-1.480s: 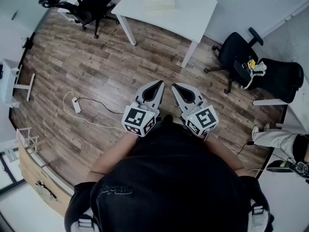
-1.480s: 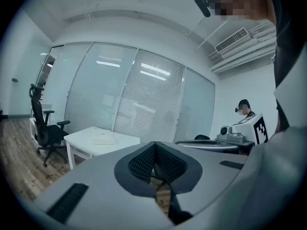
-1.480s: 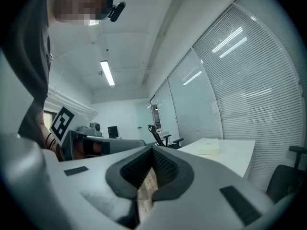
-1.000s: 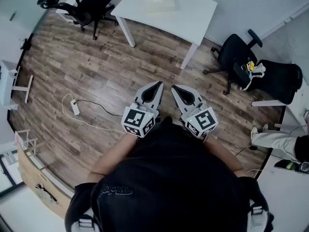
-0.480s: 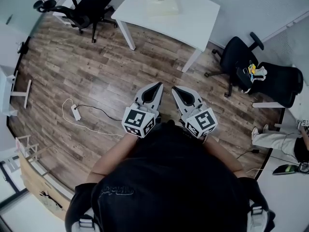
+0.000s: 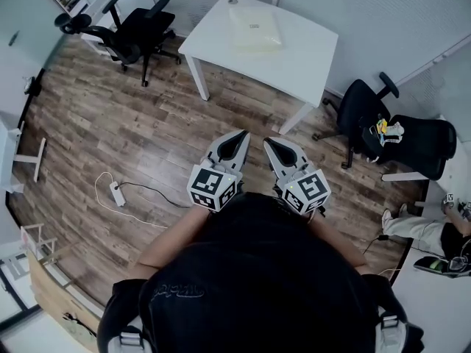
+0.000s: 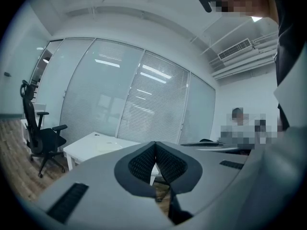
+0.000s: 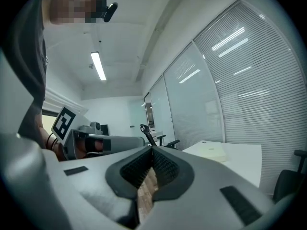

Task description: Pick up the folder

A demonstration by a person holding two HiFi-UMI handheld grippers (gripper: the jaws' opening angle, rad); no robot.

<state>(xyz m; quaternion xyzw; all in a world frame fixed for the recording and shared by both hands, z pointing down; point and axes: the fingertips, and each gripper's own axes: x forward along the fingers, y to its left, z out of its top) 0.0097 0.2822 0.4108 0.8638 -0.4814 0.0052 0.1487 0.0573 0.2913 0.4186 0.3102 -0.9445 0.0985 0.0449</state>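
Well ahead of both grippers, the pale yellow folder (image 6: 255, 29) is lying flat on the white table (image 6: 302, 54), toward the table's far side, and nothing is touching it. At the left of the pair, the left gripper (image 6: 239, 137) is pointing toward the table. Its fingers (image 7: 142, 166) are pressing pad against pad and holding nothing. In the left gripper view the folder is showing as a faint pale slab on the tabletop, left of the fingertips and well beyond them. Just beside it, the right gripper (image 6: 270, 143) is pointing the same way, and its fingers (image 8: 169, 169) are likewise pressing against each other with nothing between them. In the right gripper view the folder is sitting off to the right of the fingertips, well apart. A stretch of wooden floor (image 6: 147, 116) is separating both pairs of fingers from the table's near legs.

Around them, a black office chair (image 6: 136, 17) is standing off the table's left end. A white power strip (image 6: 116, 193) with its thin cable (image 6: 151, 190) is lying on the floor to the left of the left gripper. To the right of the table, two more black chairs (image 6: 366, 94) are standing close together, with a small yellow-and-white object (image 6: 384, 127) showing where they meet. At the far right edge, a person's leg (image 6: 412, 226) in light trousers is stretching across the floor.
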